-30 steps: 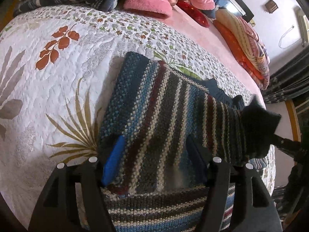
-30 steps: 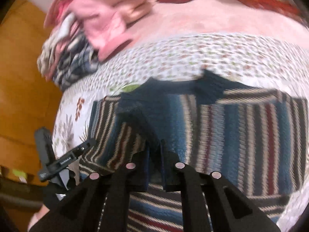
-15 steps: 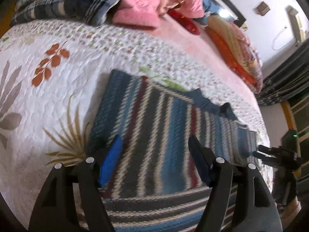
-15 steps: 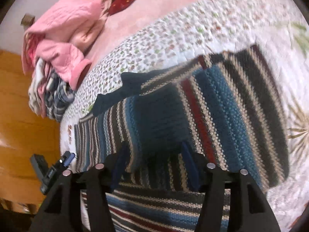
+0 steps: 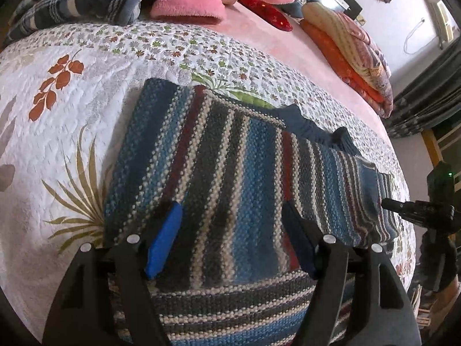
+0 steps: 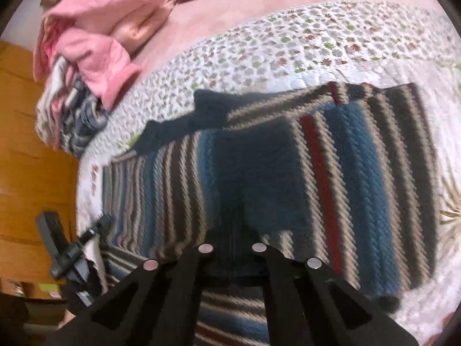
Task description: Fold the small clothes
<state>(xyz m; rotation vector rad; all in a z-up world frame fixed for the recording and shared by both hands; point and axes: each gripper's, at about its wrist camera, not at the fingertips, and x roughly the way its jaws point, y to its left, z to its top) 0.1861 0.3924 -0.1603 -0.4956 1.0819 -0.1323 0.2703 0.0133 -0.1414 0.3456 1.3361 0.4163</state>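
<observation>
Knitwear is the worry: the striped sweater point(image 5: 230, 178) lies spread on the quilt point(image 5: 57, 115), sleeves turned in over the body, and a thick fold like that could spring open or drag askew if a finger snags the loose knit. The left gripper point(image 5: 230, 239) hovers over the near hem with its fingers spread wide, holding nothing. The right gripper point(image 6: 232, 248) has its fingers much closer together, but motion blur and dark wool hide the tips, so whether it pinches cloth I cannot tell. The hem nearest both cameras is cut off.
</observation>
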